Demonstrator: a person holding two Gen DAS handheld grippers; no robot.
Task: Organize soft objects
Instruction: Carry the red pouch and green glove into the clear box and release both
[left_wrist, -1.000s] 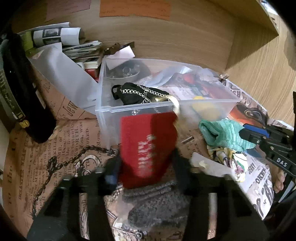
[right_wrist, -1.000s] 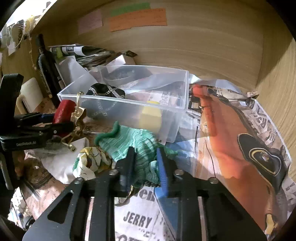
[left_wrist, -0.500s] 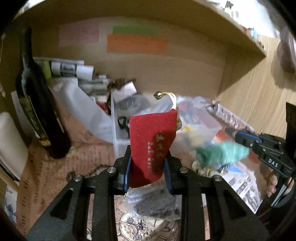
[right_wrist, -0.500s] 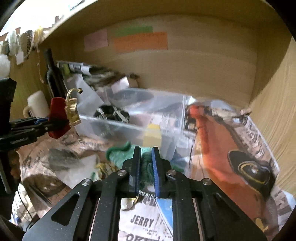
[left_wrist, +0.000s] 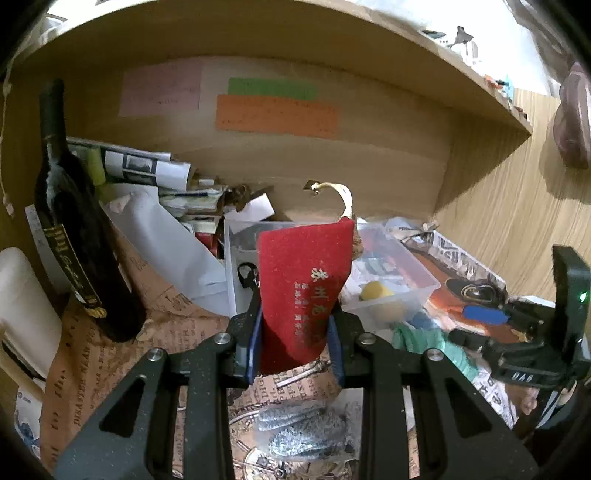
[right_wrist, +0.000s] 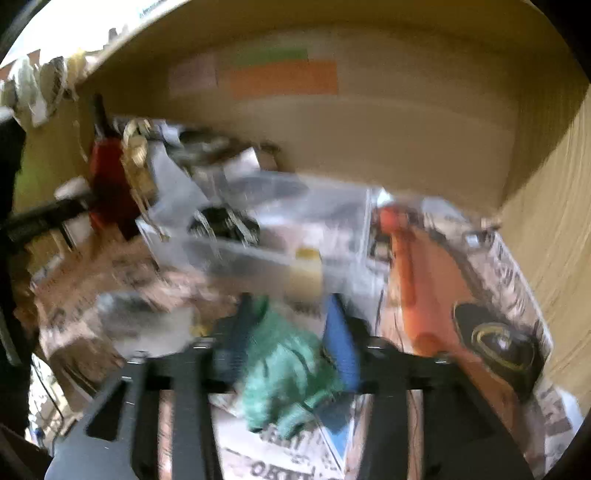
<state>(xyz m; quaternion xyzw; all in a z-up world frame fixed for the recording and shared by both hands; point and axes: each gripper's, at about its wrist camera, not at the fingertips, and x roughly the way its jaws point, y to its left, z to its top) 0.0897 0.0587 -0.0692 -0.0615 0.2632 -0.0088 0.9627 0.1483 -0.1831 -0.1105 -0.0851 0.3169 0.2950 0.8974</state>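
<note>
Between my left gripper's (left_wrist: 295, 343) fingers I pinch a red felt pouch (left_wrist: 301, 291) by its lower end, upright above the papered shelf, its gold cord (left_wrist: 341, 197) curling from the top. It looks light and floppy, so a firm hold on the body, not the cord, seems wisest. My right gripper (right_wrist: 286, 343) has a green knitted cloth (right_wrist: 286, 373) between its fingers, just before the clear bin (right_wrist: 280, 236); blur hides whether they press it. Stretchy knit likely snags, so I would take its bunched middle.
</note>
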